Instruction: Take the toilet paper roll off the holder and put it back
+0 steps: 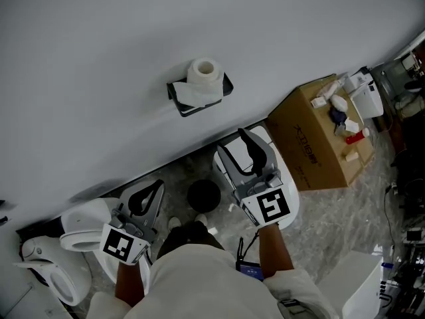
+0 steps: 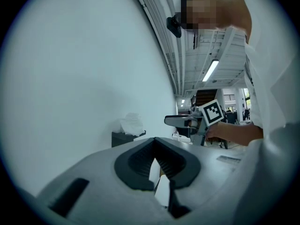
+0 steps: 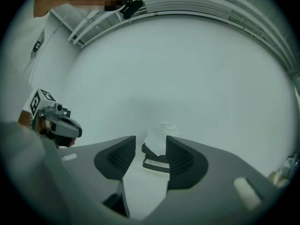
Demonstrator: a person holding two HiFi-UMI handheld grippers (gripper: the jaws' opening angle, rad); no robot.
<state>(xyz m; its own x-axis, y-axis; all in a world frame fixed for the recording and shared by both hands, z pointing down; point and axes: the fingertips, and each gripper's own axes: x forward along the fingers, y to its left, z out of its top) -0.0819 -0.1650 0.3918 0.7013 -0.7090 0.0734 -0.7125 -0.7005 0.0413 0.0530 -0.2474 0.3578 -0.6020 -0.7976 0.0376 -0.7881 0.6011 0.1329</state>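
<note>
Ahead of the right claw (image 3: 151,142), well apart from its tips, the toilet paper roll (image 1: 203,77) sits on the black holder (image 1: 184,107) fixed to the wall (image 1: 99,58). That claw points at the roll with its jaws parted and nothing between the pads. The left claw (image 1: 158,185) hangs back beside it, jaws closed together on nothing. The step in hand seems to be the reach, since the roll is not yet taken off. Next, the right claw probably must go forward until the roll is between the pads, then close gently, because soft paper crushes easily.
</note>
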